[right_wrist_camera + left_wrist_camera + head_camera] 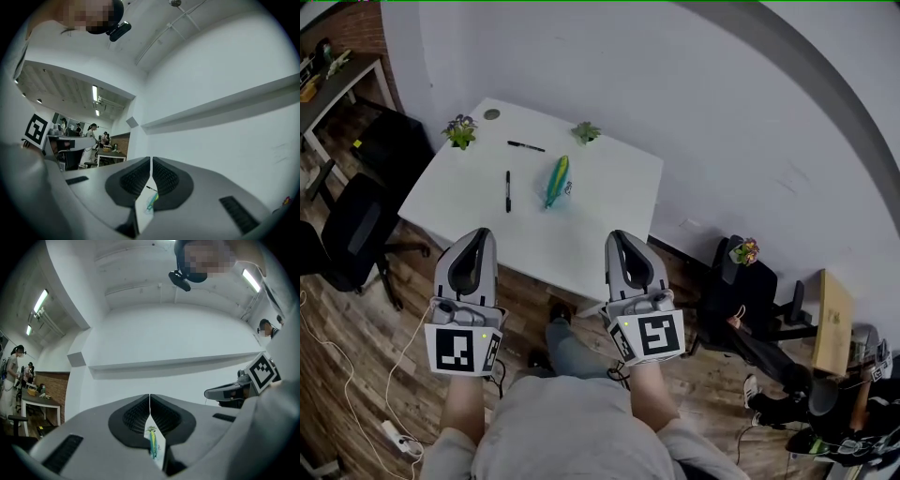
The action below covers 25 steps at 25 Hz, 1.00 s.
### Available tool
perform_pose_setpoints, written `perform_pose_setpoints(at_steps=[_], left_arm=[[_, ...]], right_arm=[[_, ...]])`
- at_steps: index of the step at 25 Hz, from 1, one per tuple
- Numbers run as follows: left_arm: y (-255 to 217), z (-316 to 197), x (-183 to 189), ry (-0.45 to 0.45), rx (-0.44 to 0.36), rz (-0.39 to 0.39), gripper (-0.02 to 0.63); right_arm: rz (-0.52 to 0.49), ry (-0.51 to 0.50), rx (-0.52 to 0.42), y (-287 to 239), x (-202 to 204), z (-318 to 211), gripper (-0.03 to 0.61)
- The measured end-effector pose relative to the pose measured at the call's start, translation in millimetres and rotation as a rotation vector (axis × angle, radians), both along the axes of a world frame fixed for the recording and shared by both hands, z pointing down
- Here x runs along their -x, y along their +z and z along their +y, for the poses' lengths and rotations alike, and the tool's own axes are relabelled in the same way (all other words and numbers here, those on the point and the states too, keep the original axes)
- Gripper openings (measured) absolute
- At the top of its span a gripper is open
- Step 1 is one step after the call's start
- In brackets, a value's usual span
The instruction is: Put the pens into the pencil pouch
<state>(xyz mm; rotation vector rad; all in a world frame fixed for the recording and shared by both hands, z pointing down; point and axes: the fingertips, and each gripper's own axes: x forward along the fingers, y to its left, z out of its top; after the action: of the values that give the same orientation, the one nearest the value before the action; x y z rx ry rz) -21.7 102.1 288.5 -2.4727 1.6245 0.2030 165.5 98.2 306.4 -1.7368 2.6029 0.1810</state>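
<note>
**Pens and pouch both out on the table, grippers holding nothing**

The teal-and-yellow pencil pouch lies around the middle of the white table. One black pen is just to its left, and a second pen sits further back toward the wall. Two small potted plants stand along the far edge. The left gripper and right gripper hover at the near edge, well apart from the pens. Both have their jaws pressed together on nothing.

Readable text: you have none in any of the views.
Left marker cube: you see only a black-and-white square pattern, no letters or digits.
Right marker cube: pattern only, as on your left.
Pencil pouch: any print is too small for you to read.
</note>
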Motion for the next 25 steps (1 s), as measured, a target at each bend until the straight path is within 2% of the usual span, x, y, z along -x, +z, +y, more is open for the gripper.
perform_pose_setpoints(at_steps=[15, 20, 25], left_arm=[[-5.0, -123.3, -12.1, -0.009, 0.002, 0.004, 0.026], [13.1, -164.1, -18.7, -0.02, 0.062, 0.011, 0.026], [58.8, -193.6, -36.3, -0.006, 0.173, 0.008, 0.026]], right_arm=[[0.025, -0.061, -0.038, -22.2, 1.8, -141.1, 0.035], [0.031, -0.088, 0.001, -11.7, 0.3, -185.4, 0.035], [0.024, -0.113, 0.067, 16.4, -3.0, -216.3, 0.035]])
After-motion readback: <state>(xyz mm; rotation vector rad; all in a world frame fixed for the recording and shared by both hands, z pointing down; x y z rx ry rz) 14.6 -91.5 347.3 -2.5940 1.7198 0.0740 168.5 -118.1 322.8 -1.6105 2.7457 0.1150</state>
